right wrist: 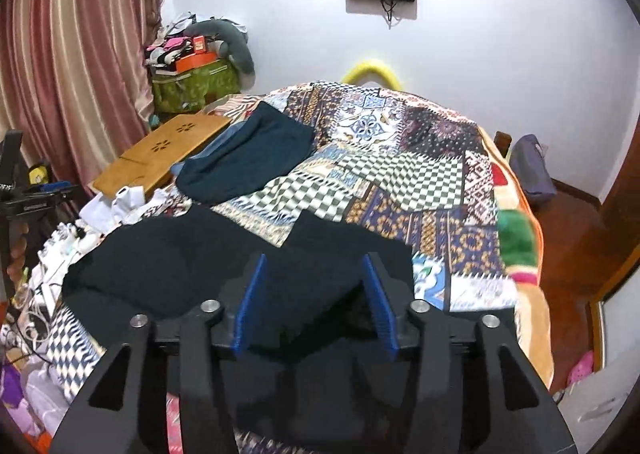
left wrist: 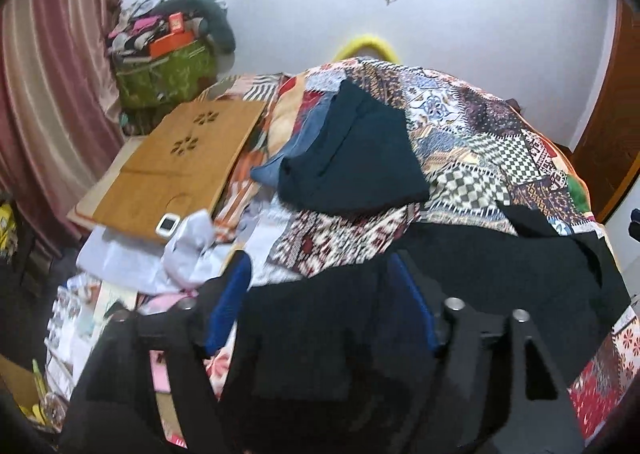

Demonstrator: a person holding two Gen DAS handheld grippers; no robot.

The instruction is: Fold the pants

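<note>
Black pants [left wrist: 500, 266] lie spread across the near part of the patchwork bedspread [left wrist: 480, 133]. In the left wrist view my left gripper [left wrist: 320, 294] stands open right over them. Its blue pads [left wrist: 228, 306] are wide apart, with loose black cloth between them and nothing pinched. In the right wrist view the same pants [right wrist: 168, 254] stretch to the left, and my right gripper [right wrist: 314, 294] is open above their near edge. Its blue pads [right wrist: 250, 306] stand clear of the cloth. A folded dark teal garment [right wrist: 252, 157] rests farther up the bed.
A wooden lap desk [left wrist: 176, 161] lies at the bed's left edge, with white cloths and papers [left wrist: 188, 246] below it. A stuffed green bag [left wrist: 164, 73] stands by the striped curtain [left wrist: 52, 73]. Blue denim [left wrist: 280, 161] peeks from under the teal garment. A tripod [right wrist: 24, 193] stands at the left.
</note>
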